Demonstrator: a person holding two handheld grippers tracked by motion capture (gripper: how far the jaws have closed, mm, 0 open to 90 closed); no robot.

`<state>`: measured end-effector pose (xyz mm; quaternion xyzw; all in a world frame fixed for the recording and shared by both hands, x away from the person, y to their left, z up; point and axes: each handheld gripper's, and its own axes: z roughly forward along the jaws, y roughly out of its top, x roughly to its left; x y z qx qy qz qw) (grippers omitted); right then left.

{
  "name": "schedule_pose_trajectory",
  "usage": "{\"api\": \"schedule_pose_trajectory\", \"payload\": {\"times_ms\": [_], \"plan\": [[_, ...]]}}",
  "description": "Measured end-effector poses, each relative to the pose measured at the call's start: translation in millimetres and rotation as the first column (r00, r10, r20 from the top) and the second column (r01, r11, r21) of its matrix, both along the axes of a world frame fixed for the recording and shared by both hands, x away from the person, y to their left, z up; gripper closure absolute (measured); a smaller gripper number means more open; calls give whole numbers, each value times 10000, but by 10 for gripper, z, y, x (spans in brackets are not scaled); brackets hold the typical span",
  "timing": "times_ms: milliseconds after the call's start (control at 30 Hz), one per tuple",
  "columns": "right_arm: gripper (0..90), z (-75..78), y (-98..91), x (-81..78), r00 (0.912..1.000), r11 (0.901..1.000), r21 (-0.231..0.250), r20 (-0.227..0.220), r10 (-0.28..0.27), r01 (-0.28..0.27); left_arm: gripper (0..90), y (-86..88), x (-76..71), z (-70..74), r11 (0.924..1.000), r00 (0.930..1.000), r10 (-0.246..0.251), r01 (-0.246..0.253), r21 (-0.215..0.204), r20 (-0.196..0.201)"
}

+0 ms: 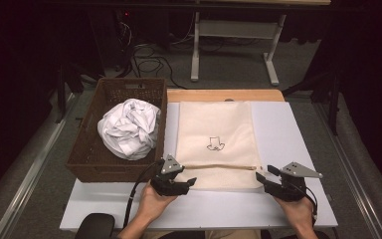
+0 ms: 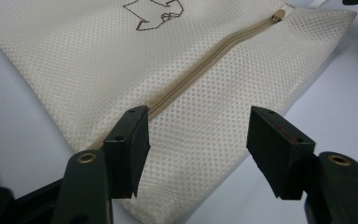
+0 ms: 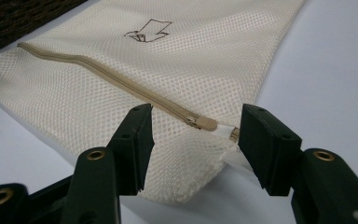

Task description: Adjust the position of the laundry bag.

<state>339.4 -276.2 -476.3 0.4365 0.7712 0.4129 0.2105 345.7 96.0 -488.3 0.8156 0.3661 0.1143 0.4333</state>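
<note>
I am holding a claw in each hand at the near edge of the white tabletop, and much around it is lost to me: the room beyond is sinking into darkness, my forearms are being cut off by the bottom of the high view, and the small outlined emblem printed on the mesh bag is too small for me to make out what it pictures. The bag is lying flat in the middle of the tabletop, a cream rectangle of fine dotted netting, with a tan zipper running straight across it near my edge. Its slider is sitting at the bag's right end, beside a white fabric tab whose shape my right jaw is partly covering. To the left, a dark woven wicker basket is standing on the tabletop's corner (its rim just beside the bag), and a crumpled white cloth is bunching inside it, its folds too tangled for me to tell what garment it is. My left claw is hovering over the bag's near left corner with its black blocky jaws standing well apart, one jaw above the zipper's end, gripping nothing. My right claw is opening as wide as it goes, its jaws straddling the slider and the tab, and I am not pinching either.
</note>
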Motion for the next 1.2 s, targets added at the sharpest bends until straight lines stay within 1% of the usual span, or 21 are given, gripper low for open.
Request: {"api": "schedule_pose_trajectory", "payload": {"times_ms": [133,167,267,300,367,400,500,567,633,667,733,800,967,1033,1067,1200], "plan": [[468,-14,-15,9,10000,10000,-43,26,63,-62,390,-10,-2,-3,10000,10000,-50,49,53,56],[469,-14,-18,9,10000,10000,-39,-25,5,-6,390,-15,-5,-6,9999,9999,-16,14,125,118],[477,-19,-27,24,10000,10000,-49,3,10,-10,377,-16,3,-12,9999,10000,-6,5,146,71],[482,-28,-27,31,9999,9999,-102,-166,-4,3,377,-20,8,-14,9999,10000,5,-5,154,46],[483,-32,-28,34,9998,9999,-141,-206,38,-41,376,-22,9,-14,9999,10000,20,-21,151,26],[486,-41,-22,43,9994,9999,-149,-348,35,-41,377,-24,7,-13,9999,9999,56,-57,163,94],[488,-38,-24,55,9991,9998,-205,-419,64,-73,377,-25,12,-12,9999,9999,117,-118,122,85],[482,-30,-27,67,9984,9997,-242,-556,74,-87,377,-26,14,-12,9999,9999,119,-120,113,84],[482,-25,-37,87,9975,9996,-260,-698,115,-134,374,-33,15,-11,9997,9998,128,-131,197,126],[482,-24,-36,94,9963,9996,-237,-856,107,-128,373,-36,15,-11,9997,9999,116,-119,209,123],[483,-25,-40,107,9958,9993,-321,-902,166,-196,372,-42,14,-8,9997,9998,104,-108,239,142],[492,-14,-27,110,9949,9994,-314,-1007,106,-138,372,-47,15,-5,9996,9998,99,-103,246,153],[496,-3,-14,113,9949,9991,-390,-999,131,-170,375,-71,29,-1,9997,10000,-10,8,246,63],[503,-3,-25,115,9942,9989,-420,-1061,168,-213,376,-74,32,4,9996,10000,-42,40,265,89],[504,-7,-31,118,9942,9988,-437,-1060,185,-232,377,-85,34,22,9993,9999,-67,63,360,124],[503,-7,-47,124,9939,9988,-430,-1090,164,-212,381,-103,40,47,9989,9997,-106,97,460,197]]}}
